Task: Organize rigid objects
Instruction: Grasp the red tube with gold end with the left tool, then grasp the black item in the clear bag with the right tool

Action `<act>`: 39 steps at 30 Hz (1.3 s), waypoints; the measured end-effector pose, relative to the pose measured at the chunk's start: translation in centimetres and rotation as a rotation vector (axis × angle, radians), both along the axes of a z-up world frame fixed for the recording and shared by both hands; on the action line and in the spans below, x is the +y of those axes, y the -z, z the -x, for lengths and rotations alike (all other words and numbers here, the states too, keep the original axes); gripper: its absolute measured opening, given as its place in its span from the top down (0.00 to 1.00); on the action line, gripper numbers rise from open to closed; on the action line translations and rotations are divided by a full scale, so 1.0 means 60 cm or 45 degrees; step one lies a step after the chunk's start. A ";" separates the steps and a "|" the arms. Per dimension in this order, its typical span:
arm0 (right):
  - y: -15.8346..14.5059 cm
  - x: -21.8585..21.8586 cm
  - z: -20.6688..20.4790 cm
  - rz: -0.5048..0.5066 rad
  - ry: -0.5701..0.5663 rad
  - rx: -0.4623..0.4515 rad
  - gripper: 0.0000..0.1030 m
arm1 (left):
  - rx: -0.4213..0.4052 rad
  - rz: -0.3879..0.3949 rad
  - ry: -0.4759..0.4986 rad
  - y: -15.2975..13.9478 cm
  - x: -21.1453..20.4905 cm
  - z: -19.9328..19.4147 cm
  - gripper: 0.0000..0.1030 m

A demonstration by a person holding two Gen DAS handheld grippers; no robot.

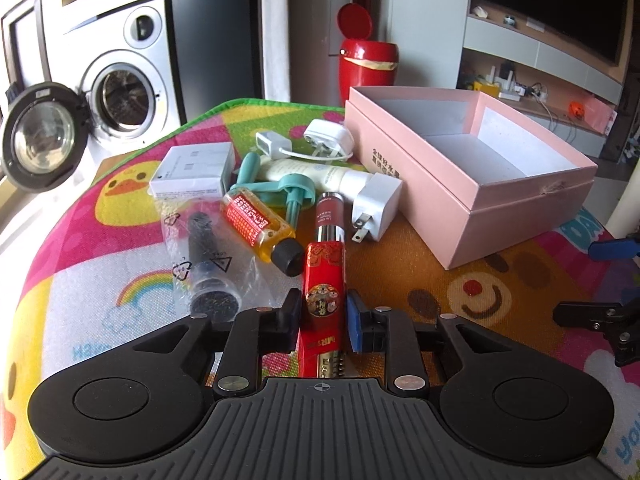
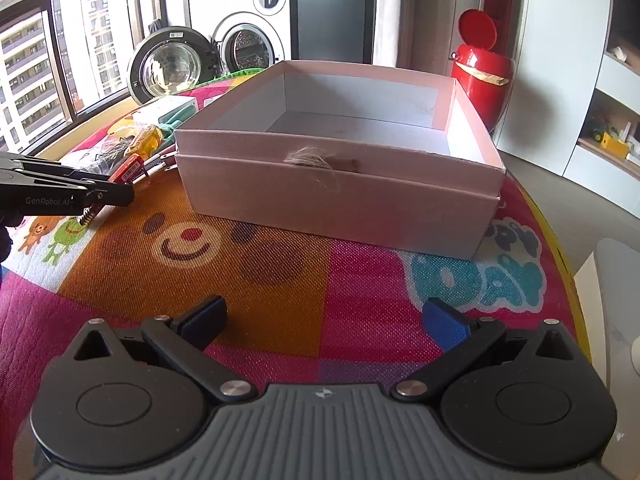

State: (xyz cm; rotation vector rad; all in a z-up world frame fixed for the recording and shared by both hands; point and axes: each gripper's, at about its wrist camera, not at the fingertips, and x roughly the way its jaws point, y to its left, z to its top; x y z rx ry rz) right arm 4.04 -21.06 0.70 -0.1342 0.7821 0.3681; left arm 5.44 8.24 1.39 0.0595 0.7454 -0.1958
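Our left gripper point(image 1: 323, 309) pinches a long red patterned tube point(image 1: 322, 280) just above the bright cartoon play mat point(image 1: 120, 280). Our right gripper point(image 2: 324, 320) gapes wide, holding nothing, near the empty pink cardboard box point(image 2: 340, 184).

Daylight pours through a tall window point(image 2: 36, 52) onto towers outside. A silver washing machine point(image 1: 120, 80) stands with its round door point(image 1: 40, 136) swung open — beside it a grey wall, a red bin point(image 1: 366, 60), and shelves point(image 1: 540, 52) opposite.
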 end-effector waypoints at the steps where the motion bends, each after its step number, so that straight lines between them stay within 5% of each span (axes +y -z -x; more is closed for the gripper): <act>1: 0.000 -0.001 0.001 -0.002 -0.001 0.000 0.00 | 0.005 0.004 0.006 0.000 0.001 0.011 0.74; 4: -0.003 0.003 0.003 0.015 -0.004 -0.012 0.00 | 0.017 0.014 0.001 -0.001 0.009 0.053 0.74; 10: -0.040 0.090 0.045 0.055 -0.310 -0.240 0.04 | 0.007 -0.025 -0.172 -0.005 0.061 0.119 0.74; 12: -0.065 0.132 0.043 0.006 -0.406 -0.261 0.13 | 0.003 -0.004 -0.229 -0.006 0.084 0.128 0.74; 18: -0.110 0.266 -0.040 -0.070 -0.467 -0.176 0.62 | -0.006 0.080 -0.277 -0.003 0.115 0.139 0.74; 24: -0.097 0.345 -0.133 -0.184 -0.479 0.079 0.67 | -0.003 0.205 -0.334 0.001 0.134 0.149 0.73; 28: -0.069 0.396 -0.152 -0.144 -0.445 0.168 0.67 | -0.023 0.266 -0.346 0.003 0.142 0.164 0.74; 34: -0.038 0.446 -0.150 0.047 -0.412 0.122 0.63 | -0.090 0.205 -0.317 0.007 0.130 0.178 0.74; 36: -0.048 0.433 -0.137 0.046 -0.454 0.140 0.77 | -0.097 0.191 -0.301 0.007 0.123 0.182 0.74; 39: -0.082 0.388 -0.096 -0.036 -0.519 0.169 0.82 | -0.086 0.228 -0.244 0.003 0.120 0.188 0.75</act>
